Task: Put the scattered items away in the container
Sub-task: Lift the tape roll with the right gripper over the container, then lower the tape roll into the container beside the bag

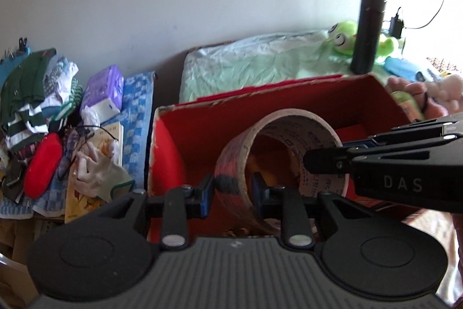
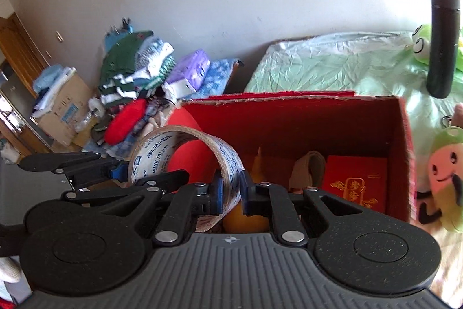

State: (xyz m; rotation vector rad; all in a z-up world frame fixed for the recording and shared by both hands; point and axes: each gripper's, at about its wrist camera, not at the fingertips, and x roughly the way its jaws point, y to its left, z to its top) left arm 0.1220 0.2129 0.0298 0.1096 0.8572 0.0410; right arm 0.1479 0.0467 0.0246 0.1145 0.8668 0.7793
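A roll of packing tape (image 1: 277, 152) with printed lettering is held over the open red box (image 1: 185, 135). My left gripper (image 1: 233, 188) is shut on the roll's near wall. My right gripper (image 2: 231, 190) is shut on the same tape roll (image 2: 185, 149) at its right side, and it enters the left wrist view (image 1: 376, 161) from the right. The red box (image 2: 332, 120) holds a yellow bottle (image 2: 246, 219), a beige roll (image 2: 309, 167) and a small red booklet (image 2: 357, 181).
A black flask (image 1: 367, 34) and a green frog plush (image 1: 341, 38) stand behind the box on a pale green sheet (image 1: 246, 62). A pile of clothes (image 1: 37, 94), a red case (image 1: 43, 164) and a purple pack (image 1: 104, 86) lie left. A green and pink plush (image 2: 445, 173) lies right.
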